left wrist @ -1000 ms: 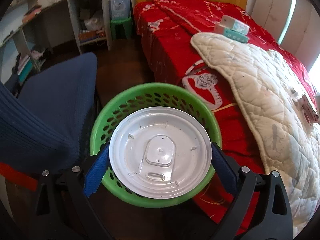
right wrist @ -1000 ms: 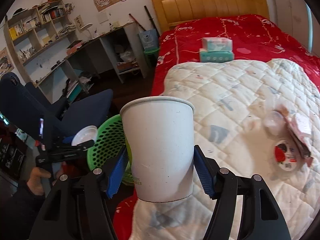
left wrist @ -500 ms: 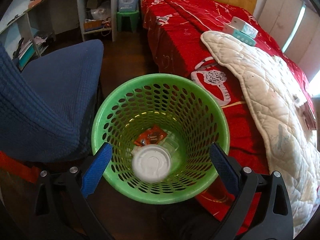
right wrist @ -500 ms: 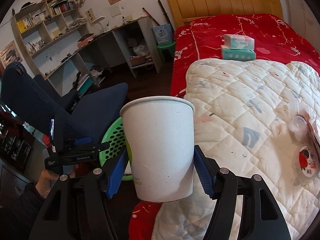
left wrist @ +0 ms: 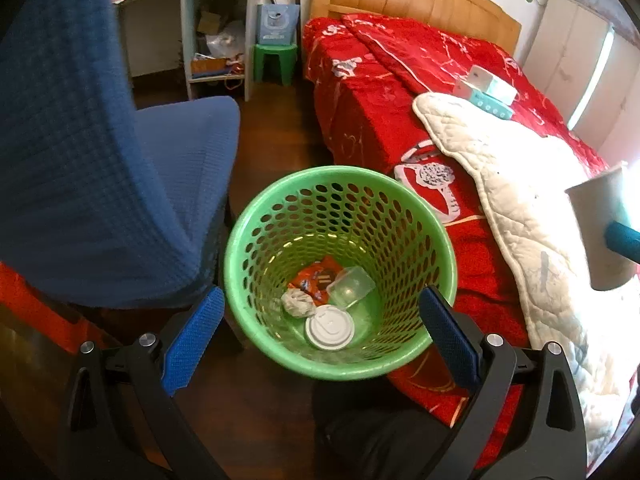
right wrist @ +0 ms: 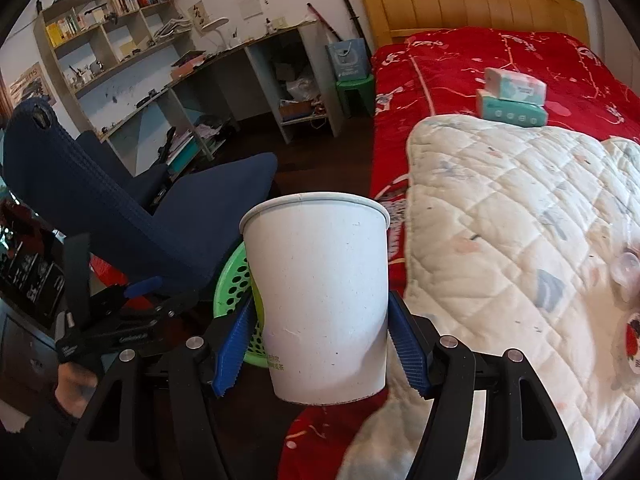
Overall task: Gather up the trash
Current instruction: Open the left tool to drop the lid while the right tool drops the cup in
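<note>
From the left wrist view, the left gripper point(left wrist: 320, 334) hangs above a green basket point(left wrist: 440, 252) that stands on the dark wooden floor point(left wrist: 272, 136), with its blue fingers point(left wrist: 192, 340) spread wide apart and nothing between them. The basket sits between a blue chair point(left wrist: 120, 200) on one side and the bed point(left wrist: 400, 92) with its red cover on the other, just beside the bed's edge. In the bottom of the basket lie a white round lid point(left wrist: 329, 327), a crumpled ball of paper point(left wrist: 297, 302), an orange wrapper point(left wrist: 316, 276) and a clear plastic cup point(left wrist: 351, 292) on its side. A white quilt point(left wrist: 520, 208) is spread over the red cover, and two tissue packs point(left wrist: 486, 92) are stacked near its far edge. At the right rim of the picture a paper cup point(left wrist: 604, 232) shows with a blue finger against its side.

From the right wrist view, the right gripper point(right wrist: 320, 344) is clamped on that paper cup point(right wrist: 320, 300), which stands upright, mouth up, with a blue pad pressed on each side of its lower half. The cup is held in the air over the edge of the bed point(right wrist: 500, 64), and part of the green basket point(right wrist: 234, 280) shows behind it to the left, lower down. Further left, the left gripper point(right wrist: 120, 320) shows side-on, held by a hand point(right wrist: 76, 384) in a dark sleeve. The quilt point(right wrist: 520, 220) fills the right side, with a few small bits of litter point(right wrist: 626, 268) at its far right edge, too blurred to name. The tissue packs point(right wrist: 512, 98) lie on the red cover beyond it. A desk point(right wrist: 224, 64) and shelves point(right wrist: 104, 20) line the back wall.
</note>
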`<state>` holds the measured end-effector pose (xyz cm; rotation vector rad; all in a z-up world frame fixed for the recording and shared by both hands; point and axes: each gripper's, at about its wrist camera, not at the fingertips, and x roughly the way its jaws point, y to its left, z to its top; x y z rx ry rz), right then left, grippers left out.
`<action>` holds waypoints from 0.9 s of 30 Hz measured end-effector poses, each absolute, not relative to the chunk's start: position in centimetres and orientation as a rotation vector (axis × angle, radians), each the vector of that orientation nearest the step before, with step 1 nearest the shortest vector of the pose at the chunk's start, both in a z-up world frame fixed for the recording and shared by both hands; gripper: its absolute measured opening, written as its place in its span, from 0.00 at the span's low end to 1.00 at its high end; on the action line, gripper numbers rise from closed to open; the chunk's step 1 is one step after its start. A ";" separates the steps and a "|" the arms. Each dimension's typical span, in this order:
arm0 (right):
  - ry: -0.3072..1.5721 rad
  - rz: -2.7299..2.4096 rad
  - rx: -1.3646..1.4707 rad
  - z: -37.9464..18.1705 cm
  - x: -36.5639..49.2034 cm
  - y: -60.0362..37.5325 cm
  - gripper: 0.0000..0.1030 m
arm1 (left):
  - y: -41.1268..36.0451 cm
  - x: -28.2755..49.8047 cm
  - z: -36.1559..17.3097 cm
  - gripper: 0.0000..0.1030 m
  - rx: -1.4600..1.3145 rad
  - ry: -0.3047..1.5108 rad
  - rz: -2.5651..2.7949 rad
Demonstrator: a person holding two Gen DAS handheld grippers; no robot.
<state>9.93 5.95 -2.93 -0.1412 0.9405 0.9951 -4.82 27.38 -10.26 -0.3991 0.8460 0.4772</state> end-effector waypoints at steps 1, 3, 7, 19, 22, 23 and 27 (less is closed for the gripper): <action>0.943 1.000 -0.144 -3.1 9.8 6.5 0.61 | 27.4 -5.3 -10.1 0.93 -0.397 0.839 0.484; 0.948 1.008 -0.155 -3.5 9.6 7.7 0.61 | 27.4 -6.0 -9.8 0.93 -0.391 0.830 0.498; 0.965 1.025 -0.177 -4.3 9.1 10.2 0.61 | 27.6 -7.2 -9.3 0.93 -0.393 0.815 0.517; 1.020 1.048 -0.174 -6.3 8.3 15.7 0.63 | 28.2 -9.0 -9.2 0.93 -0.416 0.799 0.540; 1.027 1.053 -0.149 -6.5 8.2 16.5 0.75 | 28.2 -9.0 -9.4 0.93 -0.428 0.801 0.541; 1.028 1.056 -0.143 -6.5 8.2 16.5 0.75 | 28.1 -8.9 -9.5 0.93 -0.430 0.802 0.539; 1.031 1.066 -0.128 -6.4 8.0 16.1 0.75 | 27.8 -8.6 -9.5 0.93 -0.429 0.803 0.533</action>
